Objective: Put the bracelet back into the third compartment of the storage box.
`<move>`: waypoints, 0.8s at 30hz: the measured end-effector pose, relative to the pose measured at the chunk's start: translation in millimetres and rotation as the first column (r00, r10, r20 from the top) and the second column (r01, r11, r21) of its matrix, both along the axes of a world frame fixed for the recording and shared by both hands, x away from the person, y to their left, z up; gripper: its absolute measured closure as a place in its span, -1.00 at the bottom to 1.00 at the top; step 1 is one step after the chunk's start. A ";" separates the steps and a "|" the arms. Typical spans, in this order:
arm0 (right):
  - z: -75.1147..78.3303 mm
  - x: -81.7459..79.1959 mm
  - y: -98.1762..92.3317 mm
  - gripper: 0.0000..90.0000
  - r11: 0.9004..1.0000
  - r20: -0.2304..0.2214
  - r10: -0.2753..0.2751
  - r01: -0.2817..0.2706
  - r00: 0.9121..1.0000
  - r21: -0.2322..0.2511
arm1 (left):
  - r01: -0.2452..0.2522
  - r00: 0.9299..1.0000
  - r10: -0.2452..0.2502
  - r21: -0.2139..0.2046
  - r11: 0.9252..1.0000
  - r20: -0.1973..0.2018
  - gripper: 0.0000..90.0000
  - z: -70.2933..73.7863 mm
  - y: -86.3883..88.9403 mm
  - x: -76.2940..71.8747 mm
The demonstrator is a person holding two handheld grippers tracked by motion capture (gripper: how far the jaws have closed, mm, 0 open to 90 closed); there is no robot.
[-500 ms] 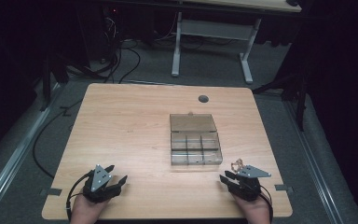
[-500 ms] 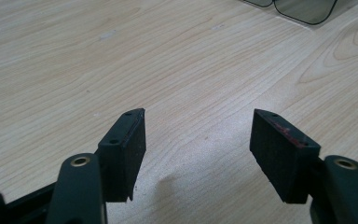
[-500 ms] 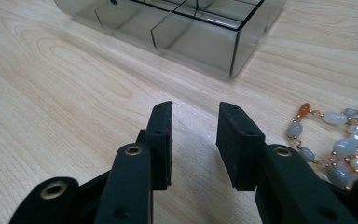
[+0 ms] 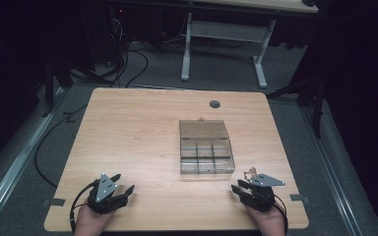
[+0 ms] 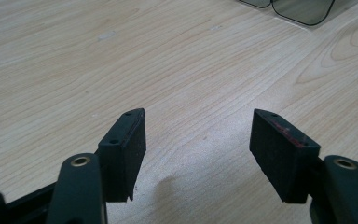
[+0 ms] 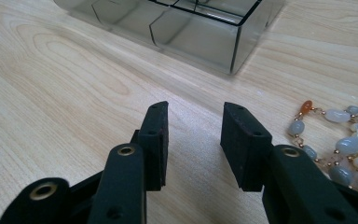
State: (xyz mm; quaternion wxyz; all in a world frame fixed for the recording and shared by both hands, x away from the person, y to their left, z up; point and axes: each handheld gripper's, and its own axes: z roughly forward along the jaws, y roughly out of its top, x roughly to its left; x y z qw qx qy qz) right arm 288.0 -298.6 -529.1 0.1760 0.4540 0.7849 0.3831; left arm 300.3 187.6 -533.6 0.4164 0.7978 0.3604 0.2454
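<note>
A clear plastic compartment box (image 4: 206,158) lies right of the table's middle, its lid (image 4: 204,129) folded open toward the back. A beaded string (image 4: 249,172) with pale and orange beads lies near the front right, just beside my right gripper (image 4: 237,187). In the right gripper view the beads (image 6: 345,135) lie to the right of the gripper (image 6: 193,109), which is open and holds nothing, with the box (image 6: 200,32) ahead. My left gripper (image 4: 123,182) rests at the front left, wide open over bare wood (image 5: 198,119), and a corner of the box (image 5: 303,9) sits far ahead.
The wooden table (image 4: 128,132) has a round cable hole (image 4: 214,104) near its back edge. Both hands sit close to the front edge. Behind the table stand the white legs of another desk (image 4: 224,49), and cables (image 4: 128,64) lie on the grey floor.
</note>
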 end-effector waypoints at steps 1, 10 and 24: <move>0.0 0.0 -0.3 0.38 1.000 0.002 -0.001 0.001 1.000 0.004 | -0.001 1.000 0.001 -0.001 1.000 0.001 -0.18 -0.1 -0.1 -0.1; 0.3 -0.8 -2.2 0.39 1.000 0.009 0.011 -0.012 1.000 0.028 | -0.003 1.000 0.003 0.008 1.000 -0.001 -0.18 -0.1 -1.0 0.2; 6.1 -4.8 -10.2 0.37 0.999 0.039 -0.006 0.004 0.999 0.043 | 0.001 1.000 -0.001 0.005 1.000 0.004 -0.18 0.0 -0.7 -0.3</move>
